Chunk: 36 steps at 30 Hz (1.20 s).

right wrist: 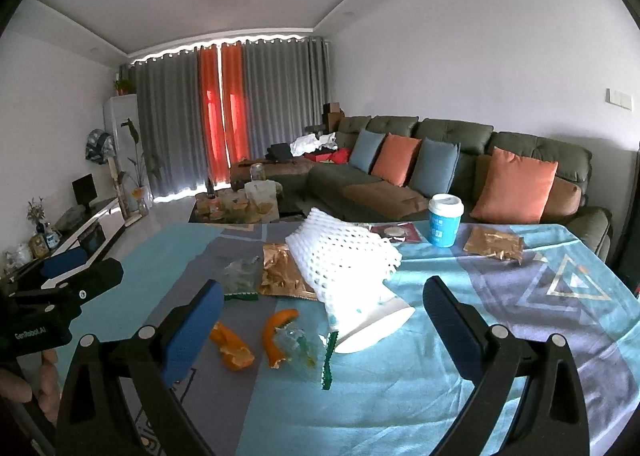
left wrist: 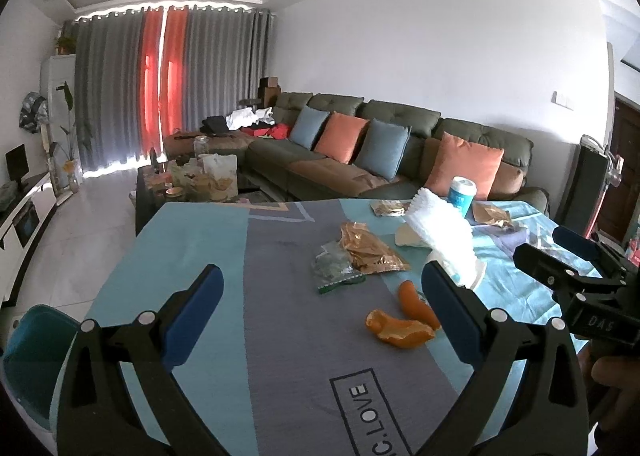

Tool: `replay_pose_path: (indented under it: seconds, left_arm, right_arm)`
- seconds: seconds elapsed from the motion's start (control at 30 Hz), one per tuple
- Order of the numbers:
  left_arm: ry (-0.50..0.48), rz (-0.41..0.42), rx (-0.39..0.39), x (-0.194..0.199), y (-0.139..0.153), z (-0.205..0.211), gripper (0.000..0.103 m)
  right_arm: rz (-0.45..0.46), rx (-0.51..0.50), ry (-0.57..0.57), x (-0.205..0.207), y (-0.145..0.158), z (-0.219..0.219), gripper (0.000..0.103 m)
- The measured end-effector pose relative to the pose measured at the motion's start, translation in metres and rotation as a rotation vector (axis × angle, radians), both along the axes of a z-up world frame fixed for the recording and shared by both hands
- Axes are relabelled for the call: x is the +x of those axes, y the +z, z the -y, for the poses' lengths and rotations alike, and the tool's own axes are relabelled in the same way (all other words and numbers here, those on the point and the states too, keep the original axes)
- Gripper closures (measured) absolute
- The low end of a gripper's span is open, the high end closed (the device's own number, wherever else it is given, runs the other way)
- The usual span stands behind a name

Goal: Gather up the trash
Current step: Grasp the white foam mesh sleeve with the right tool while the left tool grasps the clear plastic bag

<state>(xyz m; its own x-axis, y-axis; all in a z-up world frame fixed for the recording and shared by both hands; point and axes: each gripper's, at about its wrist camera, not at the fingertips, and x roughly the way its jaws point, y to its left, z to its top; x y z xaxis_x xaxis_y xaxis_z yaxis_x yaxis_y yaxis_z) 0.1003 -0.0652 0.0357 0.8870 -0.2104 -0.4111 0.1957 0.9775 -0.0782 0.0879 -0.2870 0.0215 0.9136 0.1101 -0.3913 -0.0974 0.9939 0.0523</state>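
Note:
Trash lies on a table with a blue-grey cloth [left wrist: 280, 336]. Orange peels [left wrist: 400, 326] [right wrist: 236, 350], a gold wrapper [left wrist: 370, 250] [right wrist: 280, 270], a clear green-edged bag [left wrist: 334, 268] [right wrist: 240, 276], white foam netting [left wrist: 444, 230] [right wrist: 344, 256] and a blue paper cup [left wrist: 462, 196] [right wrist: 444, 220] show in both views. More gold wrappers [right wrist: 494, 242] lie at the far side. My left gripper [left wrist: 322, 314] is open and empty, near the peels. My right gripper [right wrist: 322, 320] is open and empty, above a crumpled clear wrapper [right wrist: 304, 348].
A teal bin [left wrist: 36, 356] stands at the table's left edge. A green sofa [right wrist: 460, 160] with cushions runs behind the table. A cluttered coffee table [left wrist: 192, 180] stands beyond. The right gripper body [left wrist: 580, 276] shows in the left view.

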Motion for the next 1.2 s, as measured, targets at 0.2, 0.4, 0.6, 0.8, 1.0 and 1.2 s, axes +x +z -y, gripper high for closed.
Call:
replay_pose_path:
  seconds: [0.2,0.4,0.6,0.8,1.0,1.2]
  left_arm:
    - [-0.002,-0.012,0.003,0.005,-0.004,0.0,0.005]
    - [-0.011,-0.03,0.01,0.018,-0.008,0.007,0.005]
    - [-0.019,-0.034,0.02,0.034,-0.009,0.014,0.005]
    - [-0.038,-0.093,0.043,0.062,-0.012,0.024,0.005]
    - [-0.086,-0.174,0.032,0.097,-0.019,0.035,0.005]
    - [-0.083,-0.261,0.01,0.137,-0.035,0.043,0.005]
  right_arm:
    - [-0.008,0.001,-0.001,0.003,-0.001,0.001,0.007]
    - [-0.015,-0.003,-0.003,0.01,-0.002,0.003,0.007]
    - [-0.021,-0.017,-0.002,0.018,-0.002,0.005,0.007]
    - [-0.044,-0.032,0.02,0.038,0.001,0.005,0.007]
    - [-0.077,-0.063,0.067,0.063,0.005,0.002,0.007]
    - [-0.117,-0.076,0.089,0.087,0.004,0.004,0.007]
